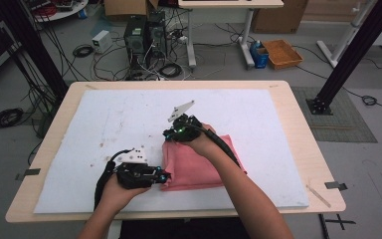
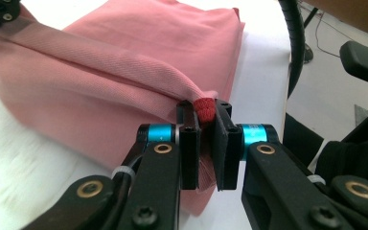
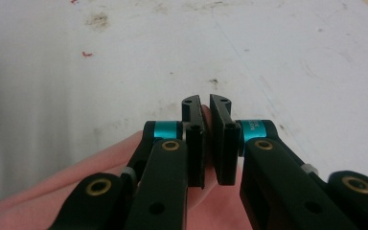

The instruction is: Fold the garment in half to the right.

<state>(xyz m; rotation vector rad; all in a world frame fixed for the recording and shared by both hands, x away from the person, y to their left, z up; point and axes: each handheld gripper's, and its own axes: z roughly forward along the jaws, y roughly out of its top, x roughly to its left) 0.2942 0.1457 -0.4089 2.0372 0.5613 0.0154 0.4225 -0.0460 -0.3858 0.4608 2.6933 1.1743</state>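
Folding pink cloth (image 1: 199,162) on white mat (image 1: 129,119) covering bench (image 1: 298,144). Cloth lying right of mat centre, toward near edge, already folded into thick rectangle.

Left tongs (image 2: 205,139) clamped narrow on near-left corner of cloth; dark red stitched hem (image 2: 204,109) bunched between pads. Right tongs (image 3: 205,139) also pinched nearly closed, thin pink layer caught between pads, at far-left corner of cloth, white mat beyond. In high view, left tongs (image 1: 163,177) at near-left corner, right tongs (image 1: 171,133) at far-left corner, both along same left edge.

Judged step: lifting left edge by both corners to carry over for next fold.

For doing it well:
- Keep both pinches firm; hem grip on left looks shallow, near pad tips, could slip under tension.
- Raise both corners together, same height, so edge stays straight and taut between tongs.
- Pull only top layer(s) gripped; watch lower layers dragging along mat.
- Carry across toward right edge in a flat arc, not too high, to avoid cloth ballooning or twisting.
- Line up corners over opposite corners before lowering.
- Release only once edge lies flat; release both at once.

Risk: uneven pull skewing the fold, or whole stack sliding on mat.
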